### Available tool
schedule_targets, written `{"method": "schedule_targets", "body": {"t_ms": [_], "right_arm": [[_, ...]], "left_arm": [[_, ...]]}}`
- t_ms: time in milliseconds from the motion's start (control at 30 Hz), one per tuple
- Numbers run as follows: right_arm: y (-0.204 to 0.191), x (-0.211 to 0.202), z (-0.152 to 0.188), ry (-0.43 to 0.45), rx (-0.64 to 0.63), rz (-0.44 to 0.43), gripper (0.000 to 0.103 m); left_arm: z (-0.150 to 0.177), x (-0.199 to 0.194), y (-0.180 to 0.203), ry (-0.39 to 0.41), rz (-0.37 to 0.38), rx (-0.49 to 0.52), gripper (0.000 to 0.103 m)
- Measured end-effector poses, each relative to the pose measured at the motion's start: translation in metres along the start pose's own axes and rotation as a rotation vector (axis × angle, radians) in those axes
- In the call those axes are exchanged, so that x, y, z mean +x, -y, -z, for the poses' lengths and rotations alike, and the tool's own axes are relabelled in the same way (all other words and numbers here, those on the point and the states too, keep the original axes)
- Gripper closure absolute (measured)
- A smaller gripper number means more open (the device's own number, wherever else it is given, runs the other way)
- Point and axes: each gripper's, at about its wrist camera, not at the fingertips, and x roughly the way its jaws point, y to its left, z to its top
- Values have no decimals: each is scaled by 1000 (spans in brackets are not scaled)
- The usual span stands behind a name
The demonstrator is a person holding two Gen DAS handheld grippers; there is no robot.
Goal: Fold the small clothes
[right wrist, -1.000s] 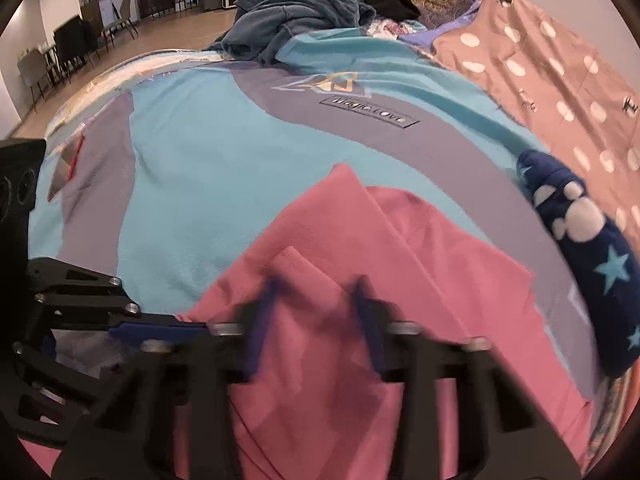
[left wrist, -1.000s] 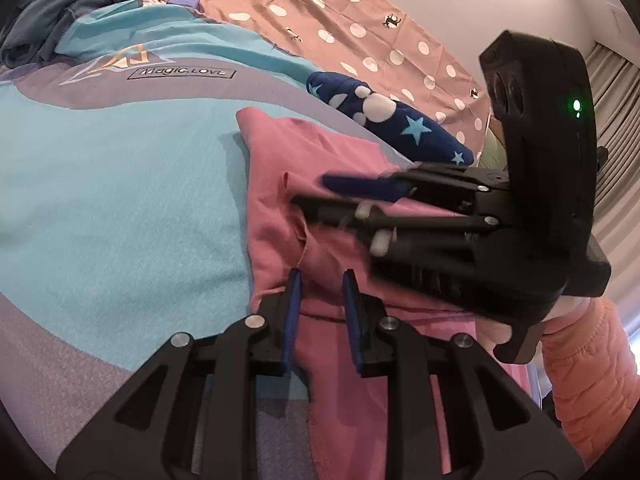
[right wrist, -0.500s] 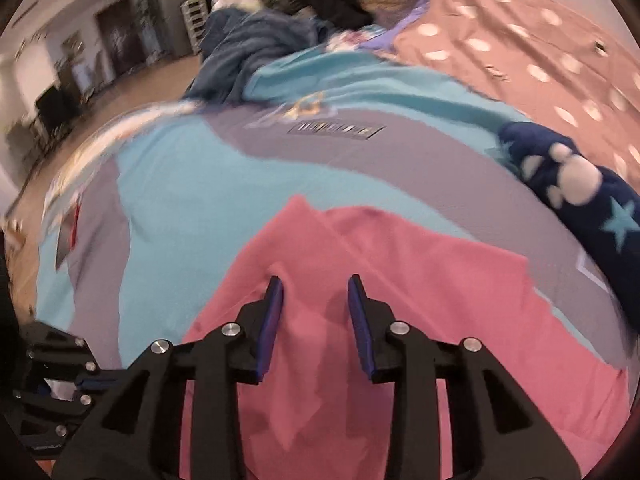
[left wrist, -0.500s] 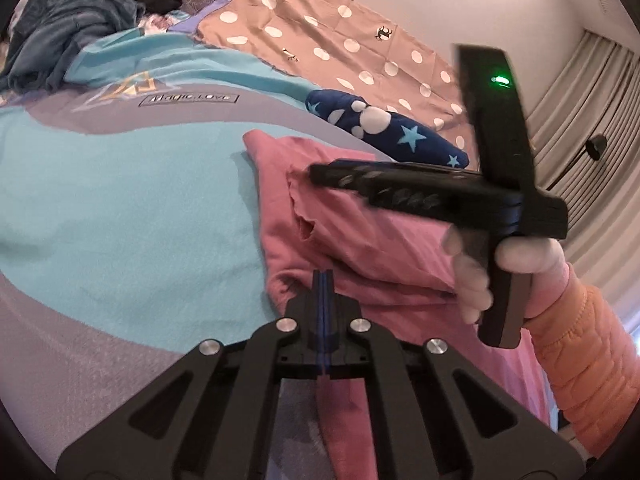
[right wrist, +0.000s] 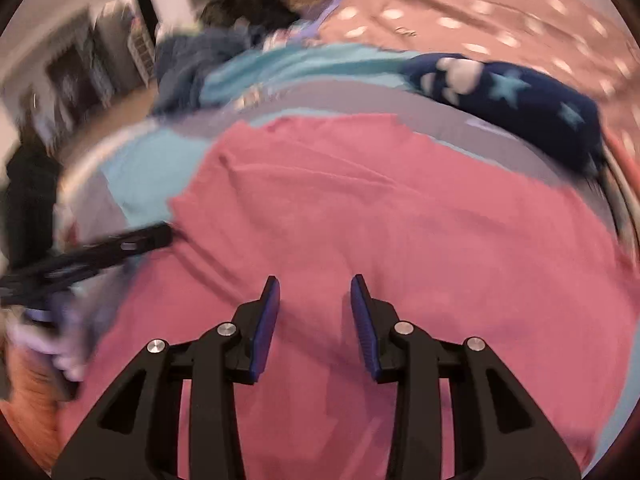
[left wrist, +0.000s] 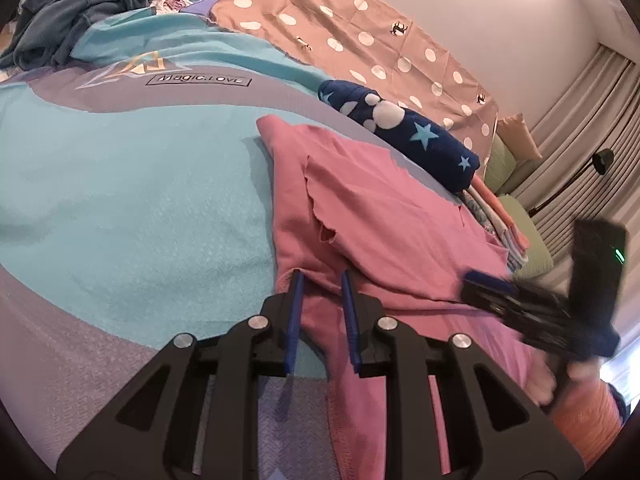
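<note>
A pink garment (left wrist: 380,220) lies spread on the bed, with one flap folded over its left part. My left gripper (left wrist: 321,280) sits at the garment's near left hem. Its jaws are opening; the hem lies between the blue pads, which do not press on it. In the right wrist view the pink garment (right wrist: 400,220) fills the middle. My right gripper (right wrist: 315,284) hovers over it, jaws opening with nothing between them. The right gripper (left wrist: 484,284) shows blurred at the garment's right side, and the left gripper (right wrist: 160,236) shows blurred at its left edge.
The turquoise and grey bedspread (left wrist: 140,180) stretches to the left. A rolled navy cloth with stars (left wrist: 400,128) lies just beyond the garment, before a polka-dot sheet (left wrist: 360,28). Blue-grey clothes (left wrist: 72,12) are piled far left. Folded clothes (left wrist: 500,220) are stacked at the right.
The right gripper swung from above the garment's left part off to its right side, rolling and widening its jaws. The left gripper's jaws closed, then parted again, staying at the hem.
</note>
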Motion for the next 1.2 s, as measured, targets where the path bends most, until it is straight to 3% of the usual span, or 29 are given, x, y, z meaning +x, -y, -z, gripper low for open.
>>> {"method": "schedule_targets", "body": {"t_ms": [233, 400, 667, 900, 1067, 1200], "right_arm": [[59, -104, 94, 104, 193, 179, 64], [113, -157, 145, 162, 406, 272, 64], [123, -185, 192, 204, 449, 223, 60], [120, -199, 240, 198, 502, 142, 59], [113, -211, 264, 208, 516, 70, 59], [105, -215, 276, 207, 511, 58, 59]], "left_arm": [[-1, 1, -11, -22, 66, -59, 82], [0, -21, 12, 46, -36, 63, 51], [43, -73, 37, 35, -112, 152, 35], [103, -99, 28, -39, -175, 112, 32], [142, -123, 40, -73, -160, 184, 32], [154, -126, 48, -95, -180, 246, 32]]}}
